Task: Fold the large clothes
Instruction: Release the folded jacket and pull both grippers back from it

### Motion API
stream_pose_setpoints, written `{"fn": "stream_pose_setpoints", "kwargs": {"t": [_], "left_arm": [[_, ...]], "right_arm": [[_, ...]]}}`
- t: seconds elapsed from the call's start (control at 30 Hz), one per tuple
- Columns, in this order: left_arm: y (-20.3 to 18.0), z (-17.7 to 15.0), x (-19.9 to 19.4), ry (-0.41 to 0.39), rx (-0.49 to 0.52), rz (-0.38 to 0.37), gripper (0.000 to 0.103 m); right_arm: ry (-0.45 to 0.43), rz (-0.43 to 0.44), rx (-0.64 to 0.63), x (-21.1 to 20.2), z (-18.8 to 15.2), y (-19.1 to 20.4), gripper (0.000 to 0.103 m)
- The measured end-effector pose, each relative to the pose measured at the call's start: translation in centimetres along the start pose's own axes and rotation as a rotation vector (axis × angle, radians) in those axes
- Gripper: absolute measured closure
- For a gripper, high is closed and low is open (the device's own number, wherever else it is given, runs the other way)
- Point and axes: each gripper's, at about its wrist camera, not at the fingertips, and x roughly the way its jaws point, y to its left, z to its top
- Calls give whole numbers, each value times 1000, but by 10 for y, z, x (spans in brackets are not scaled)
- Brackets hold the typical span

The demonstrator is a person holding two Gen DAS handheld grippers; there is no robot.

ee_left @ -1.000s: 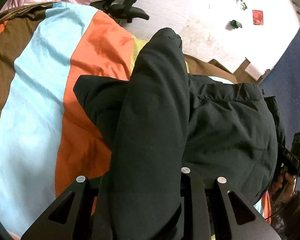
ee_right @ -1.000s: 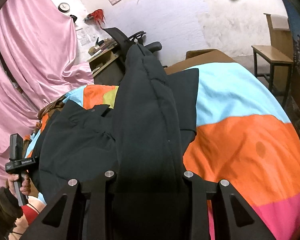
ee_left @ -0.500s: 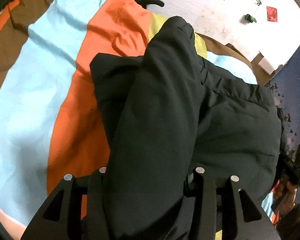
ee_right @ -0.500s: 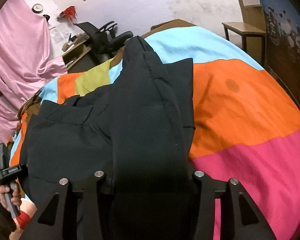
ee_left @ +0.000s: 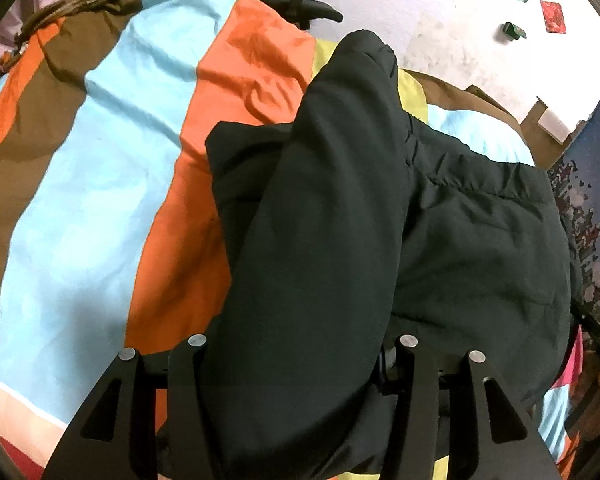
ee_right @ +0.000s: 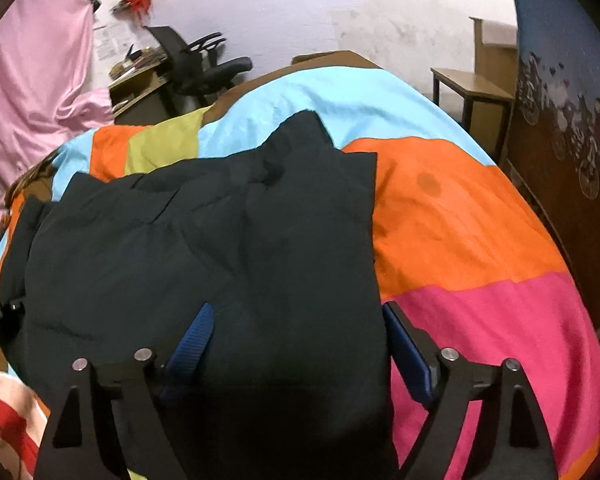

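Jacket (ee_left: 480,248): black padded cloth, matt, softly creased.
Sheet (ee_left: 80,200): thin woven cloth, matt, wrinkled, in colour bands.
Curtain (ee_right: 28,92), at ten o'clock in the right view: pink cloth, satin sheen.
Pads (ee_right: 194,340): blue, ribbed.
Bench (ee_right: 472,84), at two o'clock: brown wood, smooth.
Wall (ee_right: 284,8): plaster, matt, stained.

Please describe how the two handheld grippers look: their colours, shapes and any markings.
The left gripper has black angular fingers with triangular cut-outs and round silver studs. The right gripper has the same black frame and studs, with blue ribbed pads on the inner faces of its fingers.
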Motion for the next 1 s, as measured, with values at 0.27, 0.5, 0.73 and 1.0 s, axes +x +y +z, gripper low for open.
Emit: {"fn": "stream_pose_setpoints", "kwargs": {"t": [0.27, 0.5, 0.73, 1.0], "left_arm": [[-5, -10, -18, -40, 0, 38, 47], [-11, -26, -67, -267, 18, 111, 9], [-38, -63, -107, -409, 79, 105, 2], [-87, -111, -144, -458, 159, 53, 2]], "right_arm": [[-67, -37, -43, -15, -5, 15, 5], [-167, -78, -63, -42, -11, 31, 0], [-304, -79, -99, -89, -30, 55, 0], [-357, -21, -138, -131, -64, 82, 0]]}}
